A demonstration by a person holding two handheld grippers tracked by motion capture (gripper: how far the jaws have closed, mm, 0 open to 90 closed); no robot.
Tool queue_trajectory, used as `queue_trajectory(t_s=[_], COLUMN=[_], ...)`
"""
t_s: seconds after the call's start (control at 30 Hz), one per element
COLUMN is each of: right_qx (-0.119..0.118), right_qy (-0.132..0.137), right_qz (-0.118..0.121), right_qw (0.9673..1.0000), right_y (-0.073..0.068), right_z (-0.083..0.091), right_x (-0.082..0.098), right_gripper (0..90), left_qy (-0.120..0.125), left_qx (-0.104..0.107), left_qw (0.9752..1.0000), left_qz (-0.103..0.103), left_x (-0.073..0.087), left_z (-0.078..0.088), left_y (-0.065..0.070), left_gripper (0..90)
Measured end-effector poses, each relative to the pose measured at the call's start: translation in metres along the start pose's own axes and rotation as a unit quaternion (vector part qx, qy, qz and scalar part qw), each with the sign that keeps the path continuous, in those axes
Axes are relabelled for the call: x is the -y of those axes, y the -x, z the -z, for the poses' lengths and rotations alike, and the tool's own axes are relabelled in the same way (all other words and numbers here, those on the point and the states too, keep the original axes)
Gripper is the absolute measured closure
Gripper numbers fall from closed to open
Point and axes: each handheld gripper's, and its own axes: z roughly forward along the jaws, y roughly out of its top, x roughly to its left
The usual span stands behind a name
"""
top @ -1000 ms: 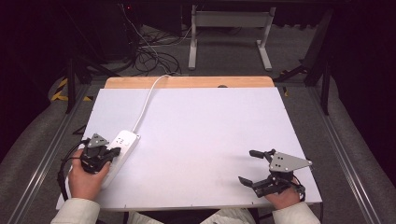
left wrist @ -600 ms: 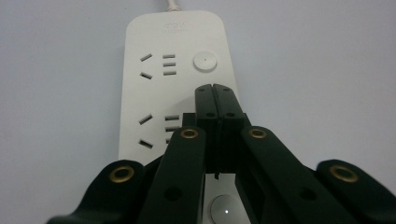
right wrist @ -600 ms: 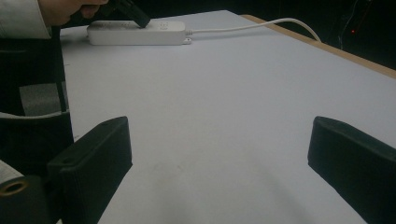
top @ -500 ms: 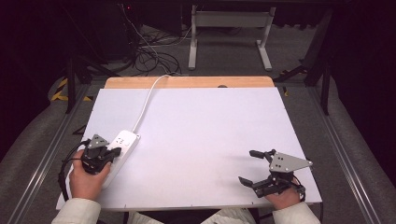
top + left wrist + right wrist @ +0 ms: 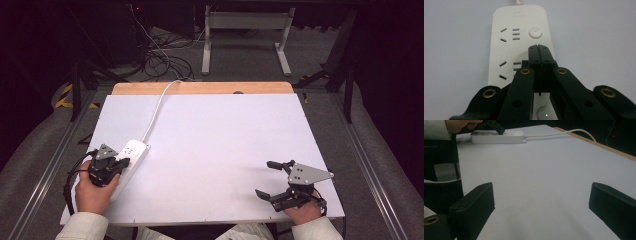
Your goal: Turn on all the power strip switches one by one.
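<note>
At the near left corner of a white table (image 5: 215,150), a person's left gripper (image 5: 539,48) hangs over a white power strip (image 5: 520,37), its two black jaws pressed flat together with nothing between them. Seen from the left gripper view, the joined tips sit above the strip's face just short of a round button (image 5: 535,32), beside two banks of sockets; a second round button (image 5: 545,113) with a small lit dot shows lower down, between the gripper's arms. With the jaws brought together into one blunt point, the tool looks set up to press rather than to grasp, and the far button appears the likelier target. Whether the tips touch the strip cannot be told.

The strip lies flat near the table's left edge, angled slightly, its white cord (image 5: 159,107) running away over the far wooden edge. The left hand (image 5: 92,192) rests close behind it.

Across the table, near the right front corner, the right gripper (image 5: 272,179) rests low with its jaws spread wide and empty, aimed across the bare surface toward the strip. It appears parked out of the way, since a single press would need one tool only.
</note>
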Motion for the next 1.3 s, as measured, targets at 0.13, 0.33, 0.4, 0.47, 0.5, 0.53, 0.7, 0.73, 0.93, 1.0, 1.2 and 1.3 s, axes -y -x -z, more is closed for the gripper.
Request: queue_trajectory(t_s=[0.13, 0.33, 0.4, 0.47, 0.5, 0.53, 0.7, 0.73, 0.93, 1.0, 1.2, 1.3], right_qx=[-0.001, 0.001, 0.001, 0.001, 0.001, 0.001, 0.001, 0.001, 0.001, 0.000, 0.000, -0.001], right_qy=[0.001, 0.001, 0.000, -0.003, -0.004, -0.003, -0.002, -0.002, -0.001, -0.002, -0.003, -0.003], right_qz=[0.000, 0.000, -0.001, 0.000, 0.001, 0.001, 0.000, 0.000, -0.001, 0.000, 0.000, 0.000], right_qw=[1.0000, 1.0000, 1.0000, 1.0000, 1.0000, 1.0000, 1.0000, 1.0000, 1.0000, 1.0000, 1.0000, 1.0000], right_y=[0.000, 0.000, 0.001, 0.001, 0.001, 0.000, 0.000, 0.000, 0.001, 0.000, 0.000, 0.000], right_z=[0.000, 0.001, 0.000, -0.002, -0.002, -0.001, -0.001, -0.001, 0.000, -0.001, -0.001, -0.001], right_x=[0.000, 0.000, 0.000, 0.000, 0.000, 0.000, 0.000, 0.000, 0.000, 0.000, 0.000, 0.000], right_gripper=[6.9, 6.9, 6.9, 6.9, 6.9, 6.9, 6.9, 6.9, 6.9, 6.9, 6.9, 6.9], left_qy=[-0.007, 0.003, 0.010, 0.010, 0.008, 0.008, 0.006, 0.007, 0.011, 0.012, 0.015, 0.016], left_qx=[-0.002, 0.003, 0.001, -0.003, -0.004, -0.004, -0.002, -0.002, -0.002, -0.002, -0.001, -0.003], left_qw=[1.0000, 1.0000, 0.9999, 0.9999, 0.9999, 0.9999, 1.0000, 1.0000, 0.9999, 0.9999, 0.9999, 0.9999], left_qz=[0.000, 0.001, -0.005, -0.010, -0.007, -0.007, 0.003, 0.002, 0.009, 0.009, 0.007, 0.006], left_x=[-0.002, -0.009, -0.013, -0.017, -0.021, -0.021, -0.027, -0.027, -0.028, -0.028, -0.027, -0.026], left_z=[-0.001, 0.001, 0.000, -0.004, -0.009, -0.009, -0.019, -0.020, -0.022, -0.022, -0.024, -0.024], left_y=[0.003, 0.005, 0.005, 0.005, 0.003, 0.003, -0.001, -0.002, -0.005, -0.005, -0.004, -0.003], left_gripper=[90.0, 90.0, 90.0, 90.0, 90.0, 90.0, 90.0, 90.0, 90.0, 90.0, 90.0, 90.0])
